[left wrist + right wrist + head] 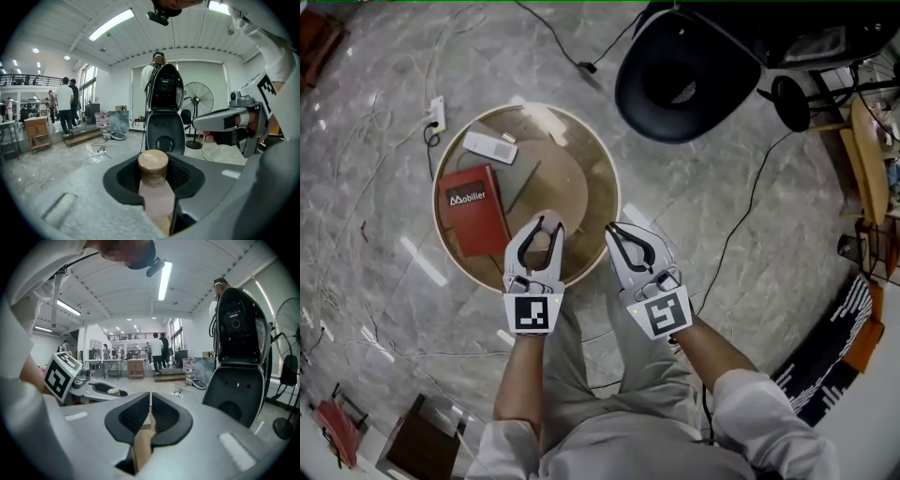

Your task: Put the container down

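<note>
A small container (153, 180) with a tan cap and a pale pink body stands upright between the jaws of my left gripper (153, 161), which is shut on it. From above, the left gripper (546, 227) holds the container (542, 246) over the near edge of a round wooden table (609, 187). My right gripper (615, 229) hovers beside it at the table's near right rim, jaws shut together with nothing held (150, 401). The right gripper view shows the container's cap (112, 391) off to the left.
On the table lie a red book (473, 208) at the left and a white remote (489, 147) at the back. A black chair (684, 80) stands behind the table. Cables and a power strip (437, 114) run over the marble floor.
</note>
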### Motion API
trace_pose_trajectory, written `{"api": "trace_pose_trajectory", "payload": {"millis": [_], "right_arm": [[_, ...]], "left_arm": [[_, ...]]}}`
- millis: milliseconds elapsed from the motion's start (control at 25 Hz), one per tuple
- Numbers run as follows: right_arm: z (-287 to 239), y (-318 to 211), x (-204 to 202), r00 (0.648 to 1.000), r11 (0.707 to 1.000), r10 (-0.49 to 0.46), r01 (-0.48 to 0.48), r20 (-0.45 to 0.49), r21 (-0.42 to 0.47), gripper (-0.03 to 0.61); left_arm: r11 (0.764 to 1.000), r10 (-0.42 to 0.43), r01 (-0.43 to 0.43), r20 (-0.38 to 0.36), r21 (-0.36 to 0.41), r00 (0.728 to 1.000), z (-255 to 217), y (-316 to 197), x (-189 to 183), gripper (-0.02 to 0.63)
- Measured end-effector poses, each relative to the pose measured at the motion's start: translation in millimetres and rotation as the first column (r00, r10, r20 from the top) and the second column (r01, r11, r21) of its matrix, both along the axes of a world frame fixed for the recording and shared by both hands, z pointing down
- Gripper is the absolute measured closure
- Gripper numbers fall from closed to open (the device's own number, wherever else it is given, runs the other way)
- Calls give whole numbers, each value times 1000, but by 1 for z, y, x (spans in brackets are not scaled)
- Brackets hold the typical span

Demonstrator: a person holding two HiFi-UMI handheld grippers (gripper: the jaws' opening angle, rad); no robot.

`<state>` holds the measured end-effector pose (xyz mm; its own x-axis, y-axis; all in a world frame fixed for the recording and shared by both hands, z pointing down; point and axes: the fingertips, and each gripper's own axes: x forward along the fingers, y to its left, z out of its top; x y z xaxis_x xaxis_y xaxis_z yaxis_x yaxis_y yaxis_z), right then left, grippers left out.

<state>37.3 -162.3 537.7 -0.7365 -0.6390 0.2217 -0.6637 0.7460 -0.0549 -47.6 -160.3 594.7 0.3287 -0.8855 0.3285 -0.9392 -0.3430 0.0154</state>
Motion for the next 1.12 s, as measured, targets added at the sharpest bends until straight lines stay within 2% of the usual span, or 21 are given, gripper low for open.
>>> {"api": "trace_pose_trajectory", "payload": {"millis": [240,520,840,1120], "right_arm": [[78,-14,-4,999,998,-43,43,-4,-42,563],[138,-27,-4,997,995,-71,71,-3,-72,563],[187,-28,3,994,990,-104,101,-24,-100,563],[203,-26,-5,993,988,-118,116,-16,-104,563]], "left_arm": [[999,-18,19,29,-31,999,82,-16,4,491],[999,-28,30,53,-45,998,154,-33,12,491],[998,-37,41,70,-51,997,204,-44,12,491],[997,-44,47,66,-56,997,227,-45,6,491]]}}
